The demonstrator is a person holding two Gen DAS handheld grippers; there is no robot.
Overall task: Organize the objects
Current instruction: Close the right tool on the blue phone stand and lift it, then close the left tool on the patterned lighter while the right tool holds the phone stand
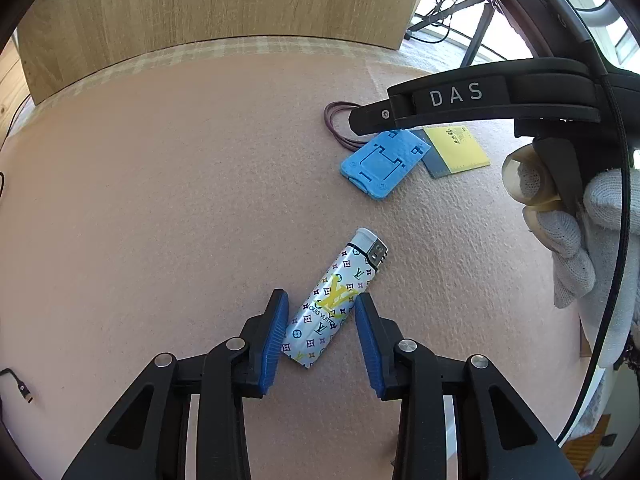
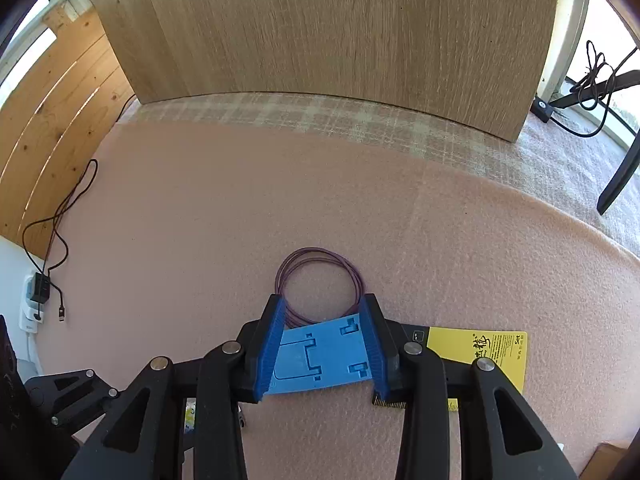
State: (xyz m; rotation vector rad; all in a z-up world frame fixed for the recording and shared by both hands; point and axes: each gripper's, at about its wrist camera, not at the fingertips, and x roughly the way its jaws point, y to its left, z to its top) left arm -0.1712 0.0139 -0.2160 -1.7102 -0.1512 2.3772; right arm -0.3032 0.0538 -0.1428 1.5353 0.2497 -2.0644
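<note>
A counter [image 2: 208,208] covered by a pink felt-like cloth carries everything; along its far edge a strip of pale plaid fabric [image 2: 320,114] runs beneath an upright wooden panel [image 2: 328,28]. On the pink cloth lies a lighter [image 1: 334,300] printed with coloured monograms, flat and angled, its metal top toward the far right. Well apart from it, farther back and to the right, a flat blue plastic piece [image 2: 320,356] rests beside a yellow card [image 2: 486,354] with a dark edge; whether the two overlap cannot be told. A coil of thin purple cord [image 2: 320,276] lies just behind the blue piece, its near loops touching it or tucked under its far edge.
</note>
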